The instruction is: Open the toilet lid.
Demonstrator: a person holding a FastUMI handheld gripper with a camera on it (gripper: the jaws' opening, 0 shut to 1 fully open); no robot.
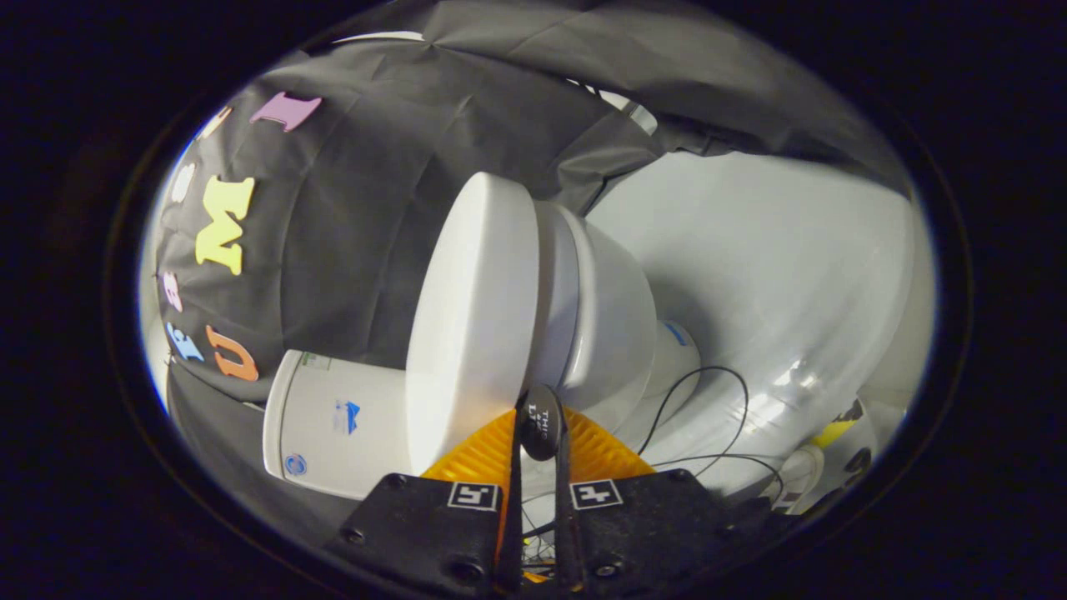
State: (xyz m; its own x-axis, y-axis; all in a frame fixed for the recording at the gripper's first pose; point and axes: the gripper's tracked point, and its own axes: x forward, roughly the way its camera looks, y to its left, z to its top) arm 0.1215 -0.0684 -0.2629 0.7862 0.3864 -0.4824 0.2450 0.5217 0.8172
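The view is rolled on its side, so the white toilet appears turned. Its lid (471, 317) lies close against the seat (557, 283), with the bowl (617, 325) beyond and the tank (333, 425) at the hinge end. A small black oval tab (542, 417) sticks out from the lid's front edge. My gripper (542, 433) is right at that edge. Its two fingers are nearly together, and both press on the tab. The lid's hinge is hidden behind the lid.
The white floor (767, 267) spreads out past the bowl. Thin black cables (708, 392) loop across it toward a white plug block (800, 475). Black cloth walls (375, 192) stand close behind the tank and lid.
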